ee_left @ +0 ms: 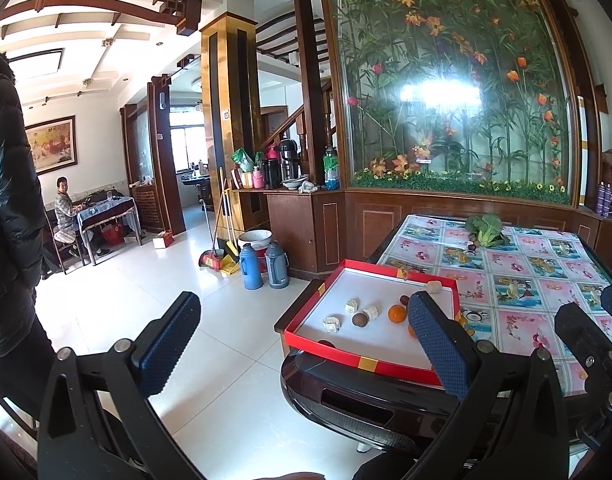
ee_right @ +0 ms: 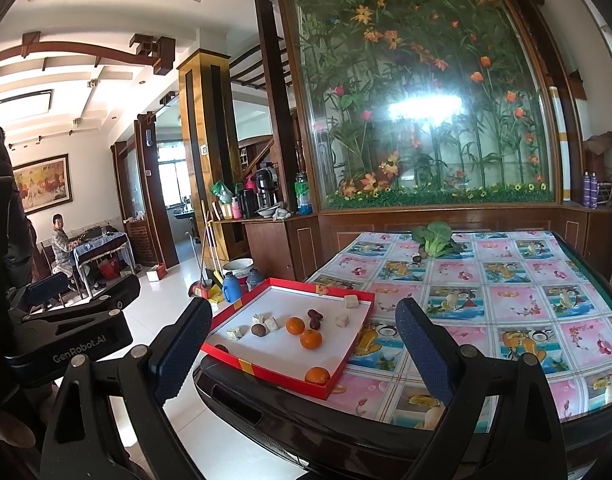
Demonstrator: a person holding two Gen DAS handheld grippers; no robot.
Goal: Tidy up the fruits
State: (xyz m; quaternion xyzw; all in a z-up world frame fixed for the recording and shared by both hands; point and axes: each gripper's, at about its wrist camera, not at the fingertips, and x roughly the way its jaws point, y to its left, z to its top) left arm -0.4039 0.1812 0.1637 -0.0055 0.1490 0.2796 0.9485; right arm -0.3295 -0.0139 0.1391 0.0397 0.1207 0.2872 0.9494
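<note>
Both tools, left (ee_left: 302, 332) and right (ee_right: 306, 344), gape wide and hold nothing. The shallow red cardboard tray (ee_right: 266, 374) with round orange mandarins (ee_right: 310, 339) sits at the worktop's (ee_right: 505, 304) near left corner; a leafy green vegetable (ee_right: 431, 240) lies by the far edge. Small dark fruits are hard to identify.

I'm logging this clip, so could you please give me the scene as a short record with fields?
surface: table with floral cloth
container: red tray, white inside, at the table's near left corner
in tray: three oranges, dark round fruits, pale cubes
outside tray: leafy green at the far edge
left gripper: open, empty
right gripper: open, empty, short of the tray
</note>
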